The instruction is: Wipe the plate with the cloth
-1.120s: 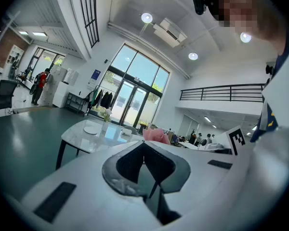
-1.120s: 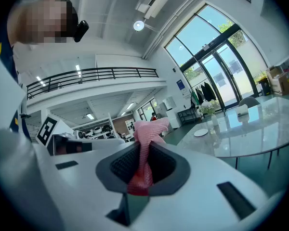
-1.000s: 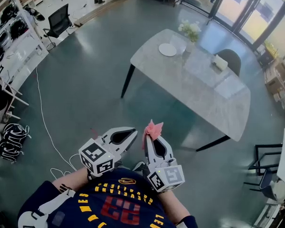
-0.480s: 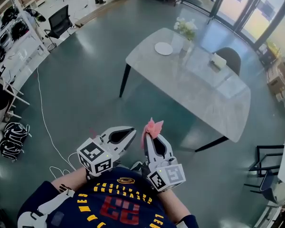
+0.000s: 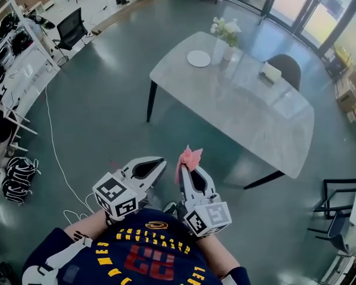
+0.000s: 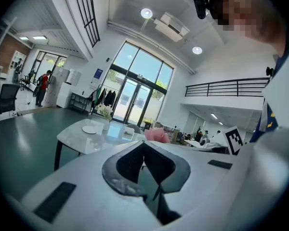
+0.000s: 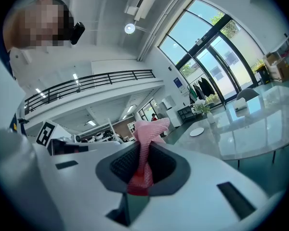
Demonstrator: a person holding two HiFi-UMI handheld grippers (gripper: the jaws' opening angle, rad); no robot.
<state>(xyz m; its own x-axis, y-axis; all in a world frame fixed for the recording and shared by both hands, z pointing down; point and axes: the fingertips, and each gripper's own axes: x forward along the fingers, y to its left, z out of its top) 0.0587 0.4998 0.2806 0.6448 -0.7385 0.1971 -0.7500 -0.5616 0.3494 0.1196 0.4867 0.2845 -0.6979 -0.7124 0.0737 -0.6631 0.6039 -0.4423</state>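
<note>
A white plate [image 5: 199,58] lies near the far left corner of the grey marble table [image 5: 249,114], well ahead of me. It also shows small in the left gripper view as plate [image 6: 89,129] and in the right gripper view as plate [image 7: 196,132]. My right gripper [image 5: 186,166] is shut on a pink cloth [image 5: 189,157], which sticks up from the jaws as cloth [image 7: 145,148]. My left gripper [image 5: 161,163] is beside it, shut with nothing in it. Both are held close to my chest, over the floor.
A vase of white flowers [image 5: 225,31] stands just right of the plate and a white tissue box [image 5: 270,72] lies further right. A dark chair [image 5: 288,68] sits behind the table. A cable [image 5: 53,147] runs across the green floor on my left, by shelves and an office chair [image 5: 70,29].
The table and plate have shifted left and slightly down in the head view as I come closer. Both grippers stay as they were, the cloth still held.
</note>
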